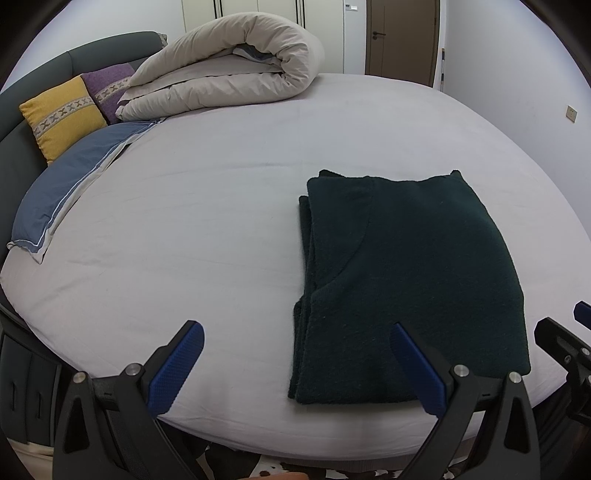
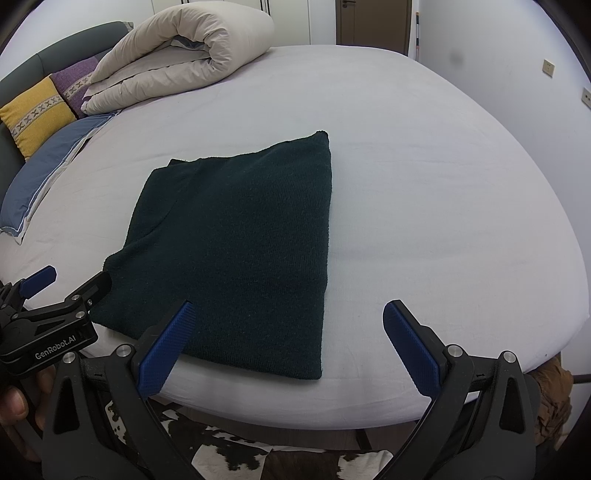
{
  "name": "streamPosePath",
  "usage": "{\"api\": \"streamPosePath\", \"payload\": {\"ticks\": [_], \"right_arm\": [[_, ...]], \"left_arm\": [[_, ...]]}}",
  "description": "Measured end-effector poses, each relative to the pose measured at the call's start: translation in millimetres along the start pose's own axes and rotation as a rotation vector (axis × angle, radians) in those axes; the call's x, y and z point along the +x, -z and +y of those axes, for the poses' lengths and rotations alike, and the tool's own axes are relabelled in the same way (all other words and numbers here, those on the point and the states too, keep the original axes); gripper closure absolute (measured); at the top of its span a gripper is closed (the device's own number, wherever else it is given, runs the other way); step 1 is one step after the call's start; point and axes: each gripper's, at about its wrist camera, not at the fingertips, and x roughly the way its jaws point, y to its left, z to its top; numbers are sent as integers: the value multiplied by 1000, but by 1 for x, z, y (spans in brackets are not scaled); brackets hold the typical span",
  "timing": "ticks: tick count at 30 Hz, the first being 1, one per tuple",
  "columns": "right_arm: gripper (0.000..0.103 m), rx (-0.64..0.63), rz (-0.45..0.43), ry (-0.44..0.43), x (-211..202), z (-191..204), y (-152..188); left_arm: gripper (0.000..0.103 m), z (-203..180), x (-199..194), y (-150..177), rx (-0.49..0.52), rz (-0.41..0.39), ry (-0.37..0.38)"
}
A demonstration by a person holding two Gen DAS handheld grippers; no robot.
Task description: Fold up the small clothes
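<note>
Left wrist view: left gripper (image 1: 297, 363) hovers at the near edge of the bed (image 1: 221, 206), fingers spread wide and empty; the dark green garment (image 1: 410, 280) lies folded into a flat rectangle, probably ready for a further fold. A rolled duvet (image 1: 229, 70) and cushions (image 1: 70, 107) sit far back.

Right wrist view: right gripper (image 2: 286, 347), likewise wide apart and holding nothing, faces the garment's near edge; a door (image 2: 373, 22) closes the room behind.
</note>
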Motion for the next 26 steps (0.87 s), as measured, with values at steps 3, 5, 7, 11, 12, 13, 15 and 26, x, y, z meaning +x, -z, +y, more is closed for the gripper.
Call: {"api": "streamPosePath", "payload": {"ticks": [3,5,7,11,12,13,15,26], "right_arm": [[0,0,0,0,0,0,0],[0,1,1,0,0,0,0],[0,1,1,-1,0,0,0],[0,0,3,-1,1,0,1],[0,0,2,-1,1,0,1],[0,-1,3,-1,1,0,1],[0,-1,3,-1,1,0,1],[0,-1,8,-4,3,-1,1]], "left_arm": [[0,0,0,0,2,1,2],[0,0,1,0,1,4,1],[0,1,1,0,0,6,0],[0,2,2,0,2,11,2],[0,2,2,1,2,11,3],[0,1,2,0,3,12,2],[0,1,2,0,3,12,3],[0,3,6,-1,-5,24,14]]}}
